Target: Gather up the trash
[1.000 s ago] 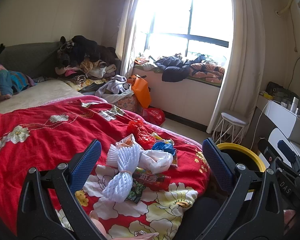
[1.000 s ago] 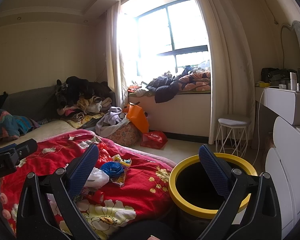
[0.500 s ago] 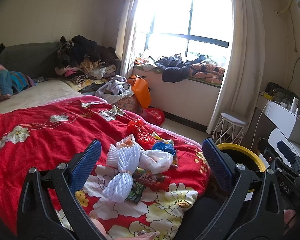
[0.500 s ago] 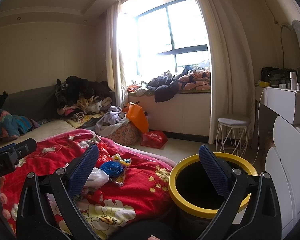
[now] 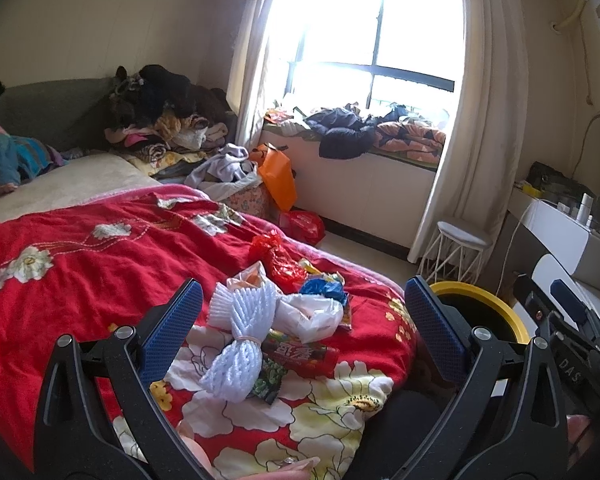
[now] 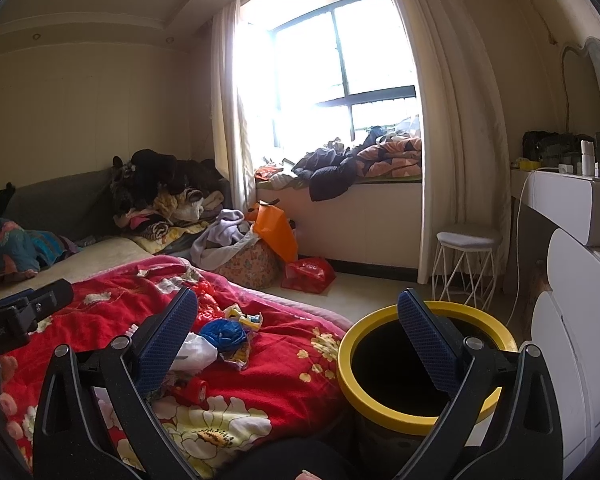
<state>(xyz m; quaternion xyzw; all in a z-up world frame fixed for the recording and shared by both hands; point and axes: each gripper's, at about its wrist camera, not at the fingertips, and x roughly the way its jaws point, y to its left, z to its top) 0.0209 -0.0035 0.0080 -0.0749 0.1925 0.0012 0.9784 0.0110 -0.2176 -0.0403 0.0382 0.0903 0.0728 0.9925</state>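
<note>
A heap of trash lies on the red flowered blanket (image 5: 80, 272): a white foam net bundle (image 5: 240, 332), a white plastic bag (image 5: 312, 312), a blue bag (image 5: 324, 286), a red wrapper (image 5: 304, 354) and red crinkled plastic (image 5: 278, 258). My left gripper (image 5: 300, 332) is open and empty, held just short of the heap. My right gripper (image 6: 296, 344) is open and empty, between the bed and a black bin with a yellow rim (image 6: 424, 364). The blue bag (image 6: 222, 332) and white bag (image 6: 194, 354) also show in the right wrist view.
The bin (image 5: 484, 312) stands on the floor at the bed's corner. A white wire stool (image 6: 464, 260) stands by the curtain. A white dresser (image 6: 572, 320) is at the right. Clothes piles, an orange bag (image 6: 276, 232) and a red bag (image 6: 308, 274) lie beyond the bed.
</note>
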